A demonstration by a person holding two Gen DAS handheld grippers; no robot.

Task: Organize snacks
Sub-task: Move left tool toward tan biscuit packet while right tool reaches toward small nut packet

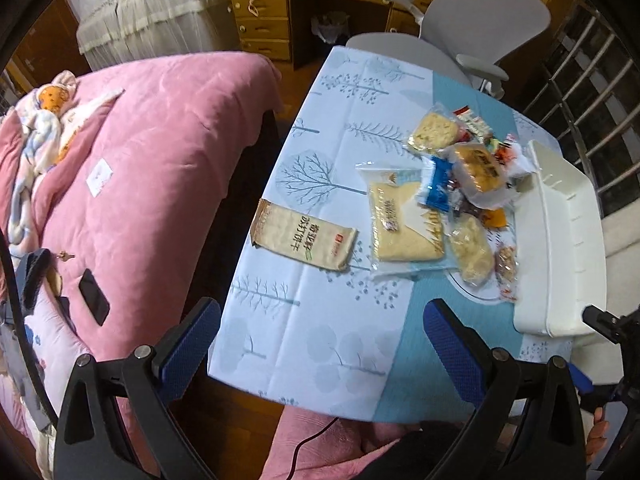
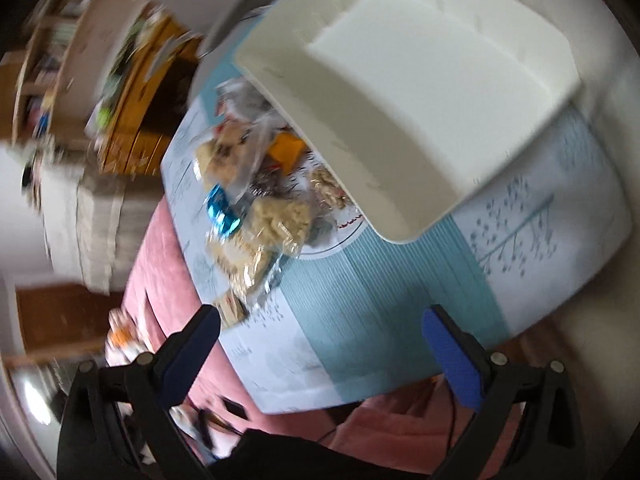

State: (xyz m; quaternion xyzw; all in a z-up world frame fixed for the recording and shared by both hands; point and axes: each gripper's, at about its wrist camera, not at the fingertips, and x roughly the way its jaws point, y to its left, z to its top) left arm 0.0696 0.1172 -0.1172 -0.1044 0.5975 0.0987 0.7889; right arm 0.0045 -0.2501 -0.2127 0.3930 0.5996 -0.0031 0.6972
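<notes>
Jaws on both of my tools stand spread with nothing between them: the left gripper [image 1: 320,340] hangs over the near edge of the surface [image 1: 320,128], and the right gripper [image 2: 320,340] sits low before the white bin [image 2: 420,92]. Out from there, the snacks lie in a loose heap beside that bin, with a tan cracker pack [image 1: 304,242] alone near the surface's left edge and a flat yellow packet [image 1: 404,224] just right of it. I judge all of these light, crinkly and slippery, their contents brittle, so I would pinch each by a sealed end seam, not across the middle. The blue wrapper [image 1: 438,188] and the bread bag [image 1: 480,174] overlap others, so what lies beneath is hidden. The right wrist view is smeared; the bin looks tipped or overturned, though I cannot be sure.
</notes>
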